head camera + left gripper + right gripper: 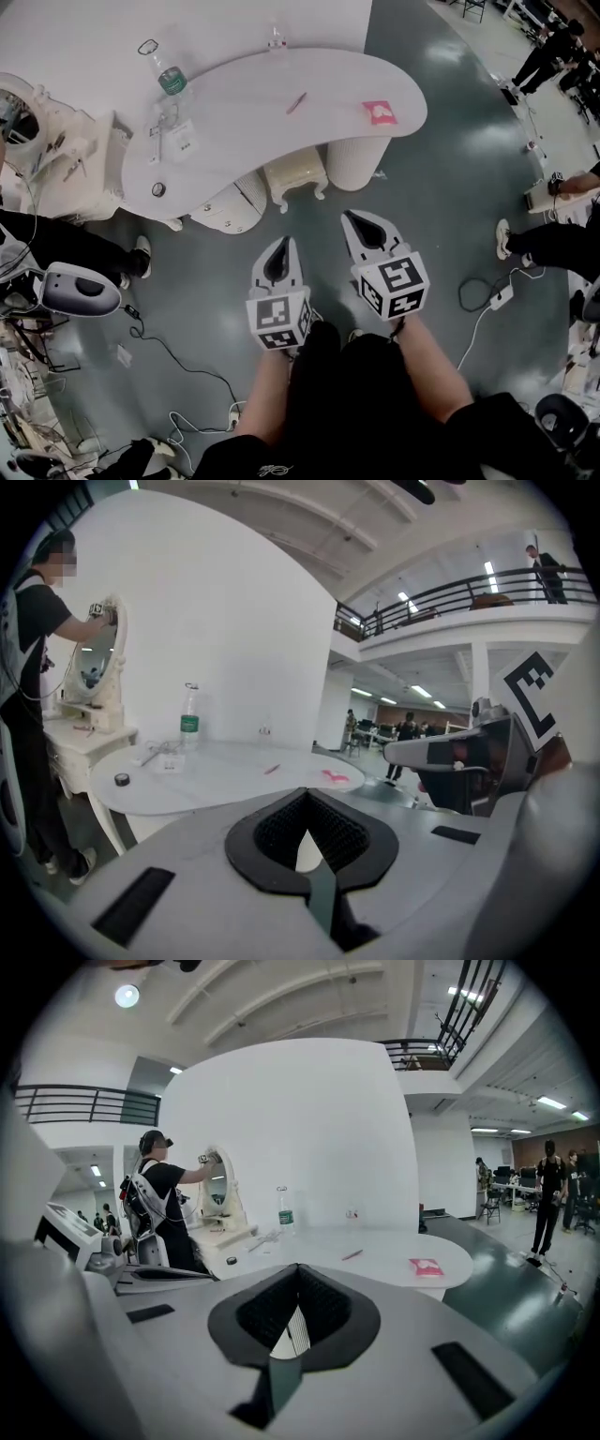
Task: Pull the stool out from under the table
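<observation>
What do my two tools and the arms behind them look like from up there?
They match. The left tool and right tool are pale grey tapered shells with black ribbed teardrop pads at the front. The left marker cube and right marker cube are white with black square patterns. No cables show on them. The forearms are sleeveless; the clothing is black.

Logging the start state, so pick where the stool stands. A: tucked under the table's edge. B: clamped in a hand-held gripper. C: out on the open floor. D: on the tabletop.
A: the stool sits partly under the table, and the left hand-held gripper and right hand-held gripper are shut, short of it.
</observation>
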`<action>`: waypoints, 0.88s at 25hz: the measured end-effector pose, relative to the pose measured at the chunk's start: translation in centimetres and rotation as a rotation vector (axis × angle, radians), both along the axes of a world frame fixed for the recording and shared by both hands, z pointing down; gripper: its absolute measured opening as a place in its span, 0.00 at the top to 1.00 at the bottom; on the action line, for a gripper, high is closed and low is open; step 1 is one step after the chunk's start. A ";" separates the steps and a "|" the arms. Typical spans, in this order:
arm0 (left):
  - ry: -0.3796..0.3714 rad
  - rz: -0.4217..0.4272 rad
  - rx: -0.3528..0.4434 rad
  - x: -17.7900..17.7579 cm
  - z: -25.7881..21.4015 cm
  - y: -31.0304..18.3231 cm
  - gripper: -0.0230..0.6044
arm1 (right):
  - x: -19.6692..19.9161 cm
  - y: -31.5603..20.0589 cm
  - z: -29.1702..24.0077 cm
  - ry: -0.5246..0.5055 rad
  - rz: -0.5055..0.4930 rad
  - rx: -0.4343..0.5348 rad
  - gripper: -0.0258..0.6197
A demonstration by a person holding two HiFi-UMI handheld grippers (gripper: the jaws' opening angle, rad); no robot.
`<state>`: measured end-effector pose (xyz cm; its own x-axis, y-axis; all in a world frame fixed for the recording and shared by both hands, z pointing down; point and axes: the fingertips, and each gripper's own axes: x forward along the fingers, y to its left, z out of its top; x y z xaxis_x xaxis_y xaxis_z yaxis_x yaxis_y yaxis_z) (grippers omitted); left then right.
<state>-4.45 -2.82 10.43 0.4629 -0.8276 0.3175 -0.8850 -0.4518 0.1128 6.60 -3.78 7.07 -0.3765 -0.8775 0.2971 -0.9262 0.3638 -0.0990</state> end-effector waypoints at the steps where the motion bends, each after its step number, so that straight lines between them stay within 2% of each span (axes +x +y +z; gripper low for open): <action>1: 0.005 0.000 -0.006 -0.1 0.3 -0.5 0.95 | -0.3 -0.5 0.3 0.002 0.000 -0.009 0.95; 8: 0.040 -0.025 -0.052 -0.6 2.1 -3.6 0.95 | -0.8 -3.6 2.8 -0.013 0.011 -0.072 0.95; 15: 0.033 -0.091 -0.107 -0.4 4.6 -6.5 0.95 | 0.3 -7.6 8.0 -0.076 -0.005 -0.155 0.95; 22: 0.013 -0.135 -0.187 1.6 9.6 -9.2 0.95 | -0.7 -11.5 14.4 -0.149 -0.082 -0.244 0.95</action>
